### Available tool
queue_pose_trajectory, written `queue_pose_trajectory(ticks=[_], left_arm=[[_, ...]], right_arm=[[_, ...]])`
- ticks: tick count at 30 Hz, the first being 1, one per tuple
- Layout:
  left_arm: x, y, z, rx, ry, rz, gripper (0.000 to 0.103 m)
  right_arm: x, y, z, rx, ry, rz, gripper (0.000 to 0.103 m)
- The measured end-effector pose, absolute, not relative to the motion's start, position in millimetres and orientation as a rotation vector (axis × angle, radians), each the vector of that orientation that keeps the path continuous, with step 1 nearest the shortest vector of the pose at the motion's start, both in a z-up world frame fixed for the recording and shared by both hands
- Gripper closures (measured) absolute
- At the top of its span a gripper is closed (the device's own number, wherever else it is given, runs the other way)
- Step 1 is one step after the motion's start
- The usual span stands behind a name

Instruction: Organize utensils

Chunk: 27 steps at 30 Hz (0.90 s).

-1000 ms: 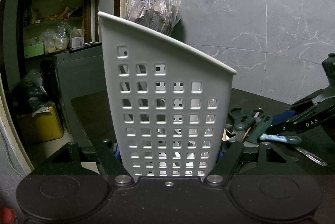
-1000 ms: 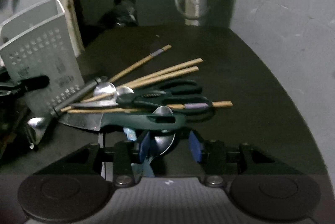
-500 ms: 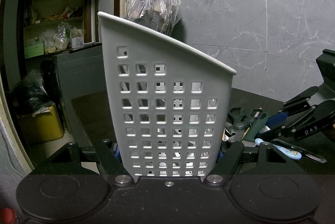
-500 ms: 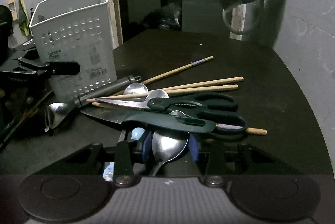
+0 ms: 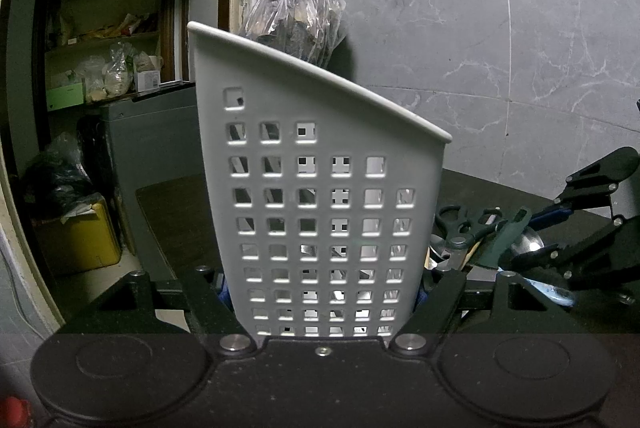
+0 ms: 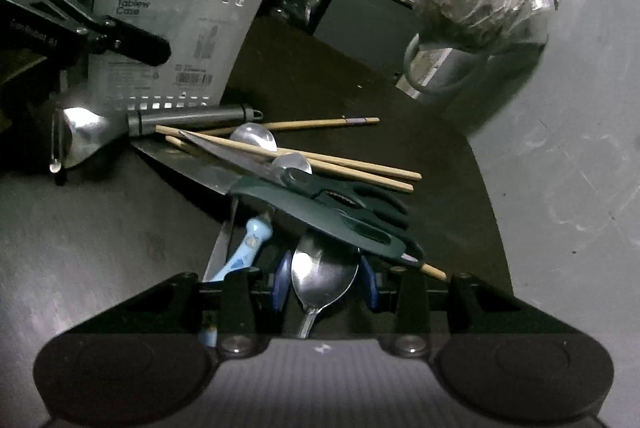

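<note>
My left gripper (image 5: pixel 322 292) is shut on the base of the white perforated utensil holder (image 5: pixel 320 188), which stands upright on the dark table. In the right wrist view the holder (image 6: pixel 188 8) sits at the upper left with one left finger (image 6: pixel 132 44) against its side. My right gripper (image 6: pixel 325 280) is shut on the bowl of a metal spoon (image 6: pixel 324 276), whose handle runs back toward the camera. Just ahead lies a pile: a green-handled knife (image 6: pixel 320 208), scissors (image 6: pixel 352 198), chopsticks (image 6: pixel 352 168), a peeler (image 6: pixel 188 118), two more spoons (image 6: pixel 254 136) and a light-blue handle (image 6: pixel 250 240).
A plastic bag (image 6: pixel 480 0) hangs over a metal mug at the table's far right corner, against the grey marble wall (image 6: pixel 580 108). Left of the holder a doorway opens onto shelves (image 5: pixel 108 48) and a yellow box (image 5: pixel 76 236) on the floor.
My right gripper has rolled and shifted sideways with the spoon still between its pads, so the pile and holder now look tilted and nearer. The left gripper and holder have not moved.
</note>
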<state>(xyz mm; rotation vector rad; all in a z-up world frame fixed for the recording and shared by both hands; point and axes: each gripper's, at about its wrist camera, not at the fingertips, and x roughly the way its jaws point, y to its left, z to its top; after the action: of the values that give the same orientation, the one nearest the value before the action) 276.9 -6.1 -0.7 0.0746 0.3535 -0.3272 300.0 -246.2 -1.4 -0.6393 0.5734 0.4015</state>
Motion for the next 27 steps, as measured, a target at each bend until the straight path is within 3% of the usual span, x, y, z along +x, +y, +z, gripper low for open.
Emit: queue_pose_trajectory(ticks=[27], left_arm=[[277, -6, -1, 0.075, 0.353, -0.327, 0.028]], right_arm=[[313, -341, -1, -0.137, 0.609, 0.228, 0.064]])
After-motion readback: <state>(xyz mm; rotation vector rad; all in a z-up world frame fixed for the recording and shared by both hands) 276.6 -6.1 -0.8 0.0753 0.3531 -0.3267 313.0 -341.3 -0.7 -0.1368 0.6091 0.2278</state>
